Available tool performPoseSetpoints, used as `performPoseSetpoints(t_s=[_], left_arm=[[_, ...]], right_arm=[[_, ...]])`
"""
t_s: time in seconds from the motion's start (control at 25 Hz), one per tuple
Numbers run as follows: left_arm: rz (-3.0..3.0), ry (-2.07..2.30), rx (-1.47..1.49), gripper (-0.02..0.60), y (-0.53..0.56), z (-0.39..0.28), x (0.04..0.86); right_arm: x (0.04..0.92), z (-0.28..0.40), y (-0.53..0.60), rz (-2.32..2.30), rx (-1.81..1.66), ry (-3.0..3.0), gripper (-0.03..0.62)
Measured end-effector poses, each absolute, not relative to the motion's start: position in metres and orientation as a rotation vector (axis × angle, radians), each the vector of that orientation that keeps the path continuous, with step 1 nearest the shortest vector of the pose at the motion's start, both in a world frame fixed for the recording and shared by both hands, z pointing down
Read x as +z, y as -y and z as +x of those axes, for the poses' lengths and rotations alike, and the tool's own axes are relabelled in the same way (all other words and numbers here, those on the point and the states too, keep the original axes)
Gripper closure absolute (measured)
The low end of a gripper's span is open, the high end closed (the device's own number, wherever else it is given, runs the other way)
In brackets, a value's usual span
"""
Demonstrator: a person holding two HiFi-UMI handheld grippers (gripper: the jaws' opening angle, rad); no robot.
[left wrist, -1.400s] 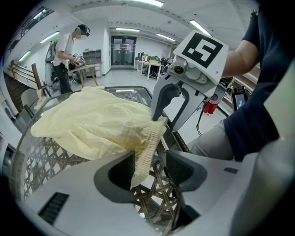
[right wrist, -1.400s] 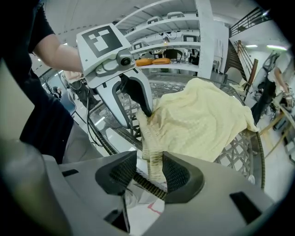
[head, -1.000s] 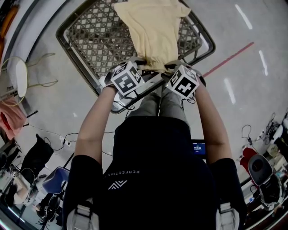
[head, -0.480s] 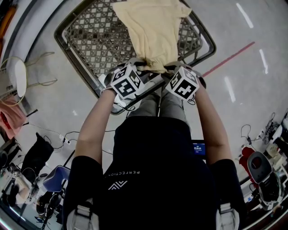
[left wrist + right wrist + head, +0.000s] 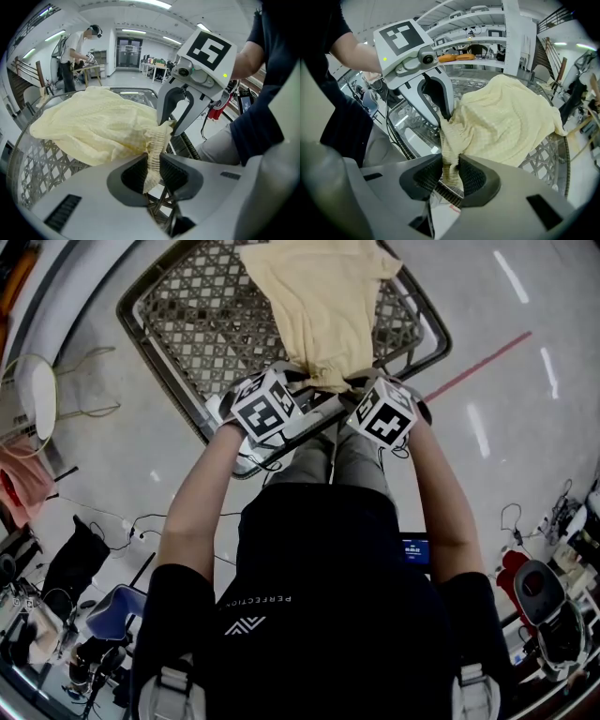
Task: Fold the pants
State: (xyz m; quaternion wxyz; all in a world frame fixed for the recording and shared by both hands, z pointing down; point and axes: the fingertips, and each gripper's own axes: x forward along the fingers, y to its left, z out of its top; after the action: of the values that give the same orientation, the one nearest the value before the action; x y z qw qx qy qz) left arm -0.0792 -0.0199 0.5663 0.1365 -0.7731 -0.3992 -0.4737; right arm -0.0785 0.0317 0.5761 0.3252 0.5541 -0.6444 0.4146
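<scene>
Pale yellow pants [image 5: 323, 306] lie on a woven lattice table [image 5: 178, 343], with their ribbed waistband at the near edge. My left gripper [image 5: 295, 373] holds the left end of that waistband. In the left gripper view its jaws [image 5: 152, 164] have just been closing, and the pads press the ribbed band of the pants [image 5: 98, 126]. My right gripper [image 5: 361, 381] is at the band's right end. Its jaws [image 5: 451, 171] have also been closing and pinch the bunched fabric of the pants [image 5: 506, 122]. Each gripper shows in the other's view: the right gripper [image 5: 174, 123] and the left gripper [image 5: 442, 115].
The table's dark rim [image 5: 164, 367] runs just in front of my knees. A round white stool [image 5: 39, 399] stands on the floor at the left, and a red floor line [image 5: 478, 360] at the right. A person [image 5: 75, 51] stands far behind the table.
</scene>
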Motion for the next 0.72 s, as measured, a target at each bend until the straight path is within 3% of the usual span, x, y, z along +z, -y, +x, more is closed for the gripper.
performPoseSetpoints(t_s=[0.72], left_arm=[[-2.229, 1.193, -1.467, 0.525, 0.001, -0.113, 0.533]], right_arm=[[0.540, -0.109, -0.051, 1.381, 1.159, 1.772, 0.484]])
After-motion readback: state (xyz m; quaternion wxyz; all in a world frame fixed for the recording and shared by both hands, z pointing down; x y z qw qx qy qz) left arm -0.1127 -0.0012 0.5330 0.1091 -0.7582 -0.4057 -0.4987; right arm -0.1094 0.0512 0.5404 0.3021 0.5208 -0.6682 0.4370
